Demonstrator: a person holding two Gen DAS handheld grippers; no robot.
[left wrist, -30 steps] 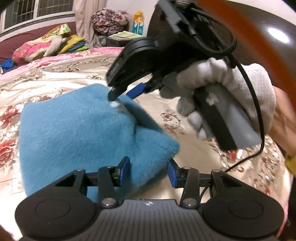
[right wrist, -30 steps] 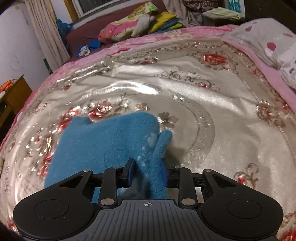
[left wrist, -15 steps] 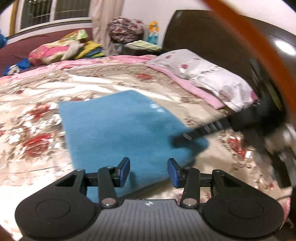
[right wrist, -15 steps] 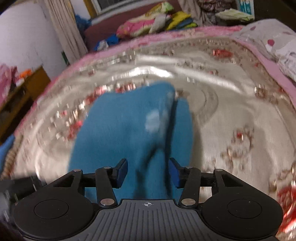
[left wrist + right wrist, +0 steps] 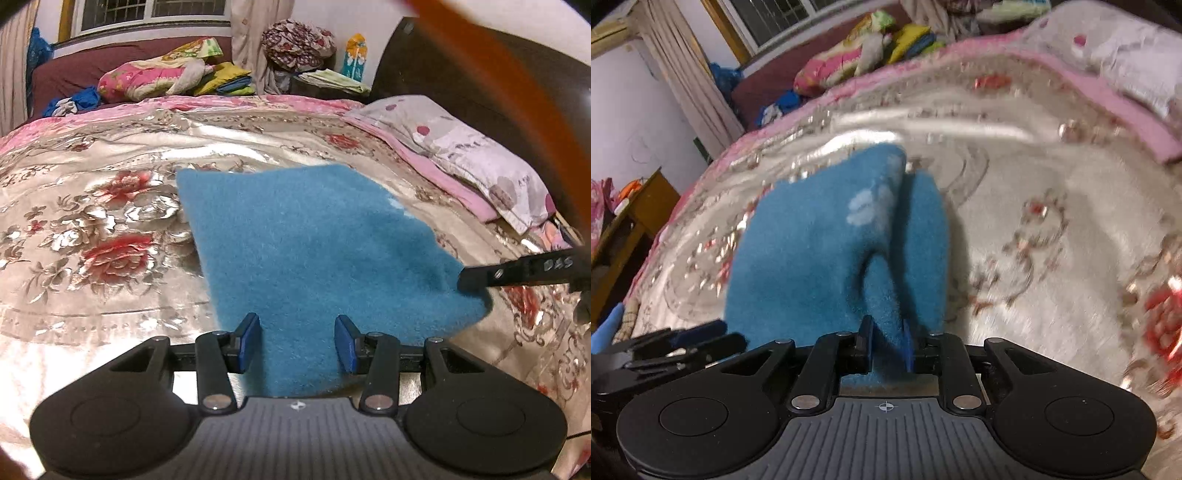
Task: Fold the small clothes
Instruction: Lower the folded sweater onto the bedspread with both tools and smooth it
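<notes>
A: What is the biggest thing in view?

B: One bed [image 5: 110, 206], covered in a shiny cream spread with red flowers and a pink border. One pale spotted pillow [image 5: 461, 147] lies along its right edge in the left wrist view.

A: And the task's thing?

B: One blue fleece garment [image 5: 314, 240], spread on the bed near its middle. From the left wrist it looks mostly flat. The right wrist view is blurred, but there the near part of the cloth rises in a fold, with a pale paw print [image 5: 866, 206] on it.

A: How do the claws stand?

B: There are two. The left claw [image 5: 297, 343] has its blue pads well apart, with the near edge of the garment showing between them; I cannot tell whether the pads touch it. The right claw [image 5: 888, 343] has its pads nearly together, clamped on a pinch of the blue fleece. In the left wrist view its dark finger reaches in from the right and meets the garment's right corner.
</notes>
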